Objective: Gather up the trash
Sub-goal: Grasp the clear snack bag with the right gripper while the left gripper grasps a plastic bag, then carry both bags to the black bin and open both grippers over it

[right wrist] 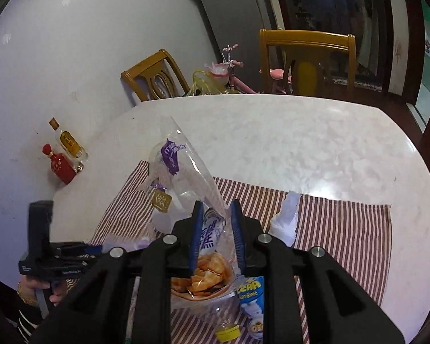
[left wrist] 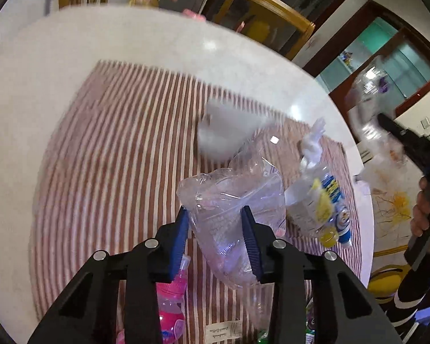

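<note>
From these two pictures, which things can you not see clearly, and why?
- Left wrist view: white object on the striped cloth, motion-blurred.
- Left wrist view: pink bottle, mostly behind the left gripper.
- Right wrist view: yellow-capped bottle, cut by the bottom edge and the right gripper.

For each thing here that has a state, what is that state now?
Left gripper: shut on clear bag.
Clear bag: crumpled, lifted.
Right gripper: shut on bread bag.
Bread bag: lifted, bread inside.
Bottle: lying on striped cloth.
Tissue: crumpled, on cloth.
</note>
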`<state>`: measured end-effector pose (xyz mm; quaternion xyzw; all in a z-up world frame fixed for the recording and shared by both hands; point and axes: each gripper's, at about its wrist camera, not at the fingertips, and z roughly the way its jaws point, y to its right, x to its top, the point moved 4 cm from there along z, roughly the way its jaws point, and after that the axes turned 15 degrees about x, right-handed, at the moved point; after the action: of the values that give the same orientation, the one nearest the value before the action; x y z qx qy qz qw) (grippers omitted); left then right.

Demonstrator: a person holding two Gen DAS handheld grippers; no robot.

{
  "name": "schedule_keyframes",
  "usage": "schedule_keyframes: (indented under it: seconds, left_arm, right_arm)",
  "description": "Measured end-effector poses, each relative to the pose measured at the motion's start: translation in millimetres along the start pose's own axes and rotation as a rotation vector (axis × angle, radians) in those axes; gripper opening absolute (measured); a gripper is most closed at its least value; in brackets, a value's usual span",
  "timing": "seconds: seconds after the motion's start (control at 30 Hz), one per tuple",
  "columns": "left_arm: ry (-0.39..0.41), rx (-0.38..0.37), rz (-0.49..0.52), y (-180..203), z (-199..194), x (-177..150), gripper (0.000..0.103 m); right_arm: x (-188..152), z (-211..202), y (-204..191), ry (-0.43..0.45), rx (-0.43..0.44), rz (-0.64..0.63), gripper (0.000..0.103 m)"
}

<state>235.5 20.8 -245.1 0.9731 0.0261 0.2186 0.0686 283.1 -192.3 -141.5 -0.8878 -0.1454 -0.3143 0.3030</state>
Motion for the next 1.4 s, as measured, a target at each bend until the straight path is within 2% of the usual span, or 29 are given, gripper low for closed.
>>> schedule_keyframes:
  seconds: [0.2,0.33,0.43,0.5,0.6,0.7,0.77,0.87,0.9,0.97,1.03,1.13,1.17,1.23,1.27,1.3,1.37,1.4]
  left_arm:
    - [0.143,0.067,0.02,-3,-62,9,0.036]
    - [0.216,0.061,0.029,-5,-102,8,0.036]
    - [0.271,0.049,0.07,8,-126,7,0.036]
    - [0.297,0.032,0.109,25,-136,6,0.036]
    - [0.32,-0.037,0.188,65,-145,-2,0.036]
    - [0.322,-0.122,0.29,113,-150,-18,0.036]
    - [0.318,-0.196,0.374,154,-154,-35,0.036]
    - [0.303,-0.297,0.487,211,-158,-63,0.036]
    - [0.301,-0.325,0.522,229,-159,-74,0.036]
    - [0.296,-0.357,0.576,257,-159,-92,0.036]
    - [0.271,-0.399,0.643,290,-158,-120,0.036]
    - [0.225,-0.447,0.713,325,-159,-152,0.036]
    - [0.218,-0.453,0.74,336,-161,-163,0.036]
    - [0.209,-0.463,0.787,359,-161,-183,0.036]
    - [0.204,-0.47,0.803,365,-162,-191,0.036]
    - [0.195,-0.479,0.828,375,-162,-201,0.036]
    - [0.178,-0.497,0.885,395,-162,-221,0.036]
    - [0.174,-0.503,0.911,402,-162,-231,0.036]
  right_arm:
    - [-8,-10,-4,0.028,0.029,0.029,0.021]
    - [-17,-23,-6,0.06,0.04,0.062,0.021]
    - [-30,-52,-5,0.12,0.039,0.091,0.021]
    - [-43,-81,1,0.162,0.008,0.111,0.021]
    - [-78,-141,15,0.233,-0.083,0.165,0.021]
    - [-132,-213,39,0.309,-0.227,0.262,0.021]
    - [-185,-266,59,0.341,-0.389,0.351,0.021]
    - [-272,-326,88,0.319,-0.646,0.498,0.022]
    - [-296,-338,96,0.308,-0.703,0.543,0.022]
    - [-369,-366,124,0.279,-0.826,0.702,0.023]
    - [-419,-376,144,0.265,-0.868,0.814,0.023]
    - [-476,-372,173,0.216,-0.911,0.936,0.023]
    - [-495,-368,184,0.188,-0.926,0.98,0.028]
    - [-522,-363,201,0.175,-0.943,1.06,0.046]
    - [-531,-362,206,0.175,-0.939,1.093,0.065]
    - [-542,-362,212,0.185,-0.932,1.13,0.072]
    - [-552,-371,208,0.241,-0.931,1.144,0.074]
    - [-553,-379,206,0.273,-0.935,1.142,0.079]
